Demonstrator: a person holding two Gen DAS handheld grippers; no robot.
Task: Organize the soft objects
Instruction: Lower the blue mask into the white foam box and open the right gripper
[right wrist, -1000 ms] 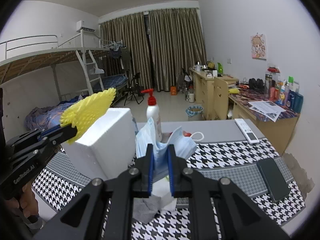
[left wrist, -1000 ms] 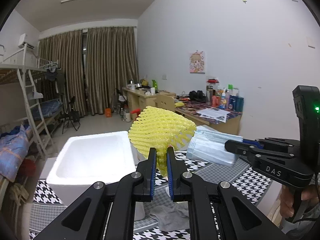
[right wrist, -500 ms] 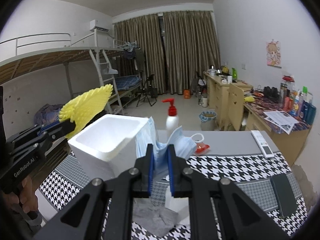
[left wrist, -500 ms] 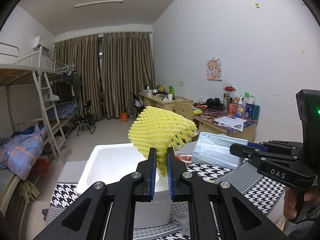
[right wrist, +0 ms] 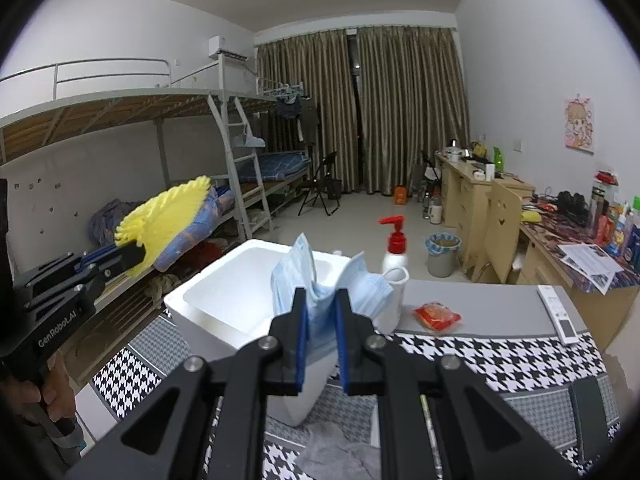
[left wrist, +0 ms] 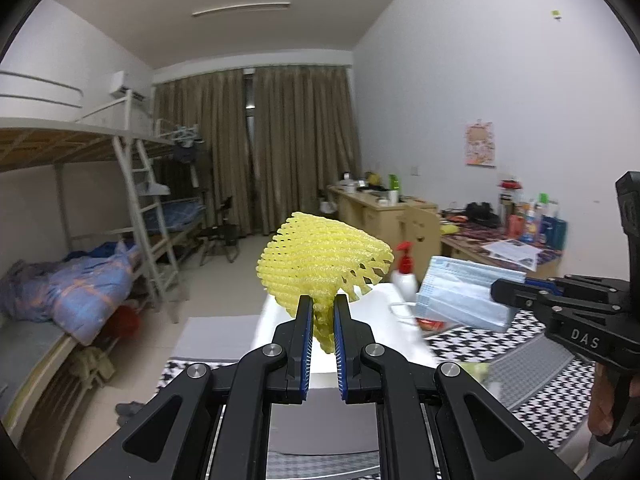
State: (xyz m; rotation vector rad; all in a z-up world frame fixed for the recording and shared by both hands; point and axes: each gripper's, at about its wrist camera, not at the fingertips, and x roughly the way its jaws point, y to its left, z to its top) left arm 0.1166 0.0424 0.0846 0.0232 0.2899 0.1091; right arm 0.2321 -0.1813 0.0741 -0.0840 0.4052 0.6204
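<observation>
Nearest the left wrist camera, the left gripper (left wrist: 320,312) is clamped on the lower corner of one yellow foam fruit net (left wrist: 324,268), which fans upward and out above the fingertips, held high in the air. The right gripper (right wrist: 320,304) is likewise closed on a small bundle of pale blue surgical masks (right wrist: 320,280); how many masks are in it cannot be told, though two flaps stand up either side of the jaws.

The move to come turns on the white foam box (right wrist: 224,292). From the right gripper it lies just ahead and slightly to the left, its open mouth facing up, below the masks and directly behind them. From the left gripper the box sits ahead and below, partly hidden by the net and blurred. In the right wrist view the left gripper hangs out to the left of the box, so the right one seems nearer to the opening; both loads would need to come down into it from above.

Beneath the box, one grey cloth (right wrist: 340,456) lies crumpled on the houndstooth mat (right wrist: 500,360). Further back stand one red-pump bottle (right wrist: 394,252), one red packet (right wrist: 437,316) and, to the right, one white remote (right wrist: 558,314).
</observation>
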